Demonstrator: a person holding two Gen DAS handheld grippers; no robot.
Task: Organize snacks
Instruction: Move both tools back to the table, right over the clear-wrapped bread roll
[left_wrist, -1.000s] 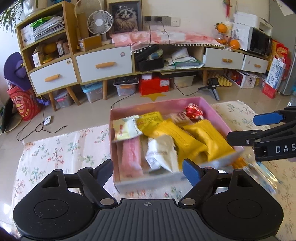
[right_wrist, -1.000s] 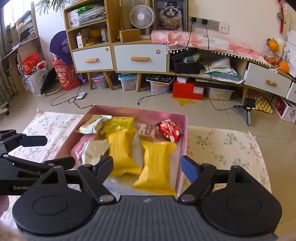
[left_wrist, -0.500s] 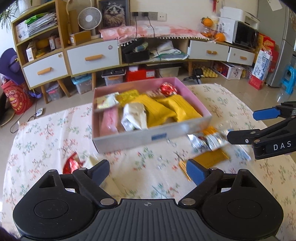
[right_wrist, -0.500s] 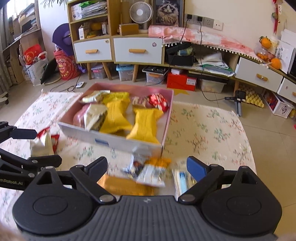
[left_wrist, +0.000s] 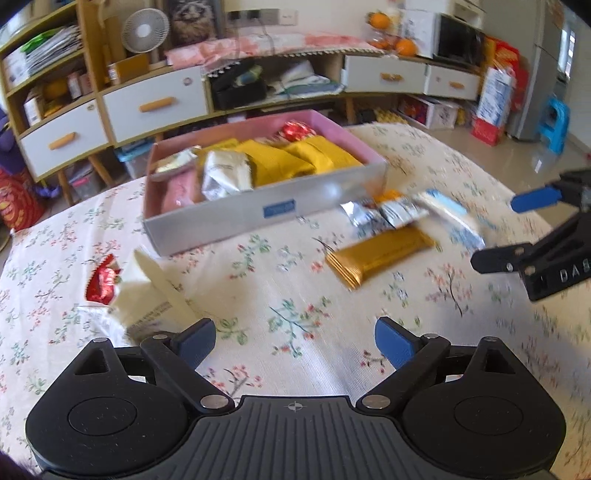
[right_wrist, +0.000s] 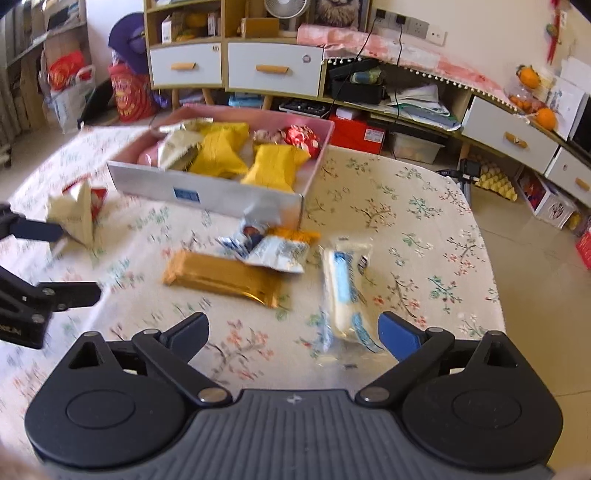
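— Blue pads on both claws, spread wide, nothing between them. Left gripper over bare floral tablecloth; right gripper likewise, empty.

— Open room?

— Plenty straight ahead of the left claw, up to the gold bar. Ahead-left, just beside the left finger, a white packet with a red wrapper touching its far side. Ahead of the right claw, bare cloth up to the gold bar; a blue-and-white packet just inside the right finger. Table edge close on the right of that claw, floor beyond.

— Count?

— Loose on the cloth: one gold bar, one blue-and-white packet, one white packet, one red wrapper, plus a silvery heap beyond the bar, overlapping, too blurred to count. Beyond the heap, one pink box with a grey front wall, holding two large yellow bags, a red pouch, a pink one and several pale packets.

— Long axes?

— Gold bar lying flat, crosswise to the right claw, slightly slanted. Blue-and-white packet lengthwise, running away from the same claw. Box long side across both views, near corner toward the right claw.
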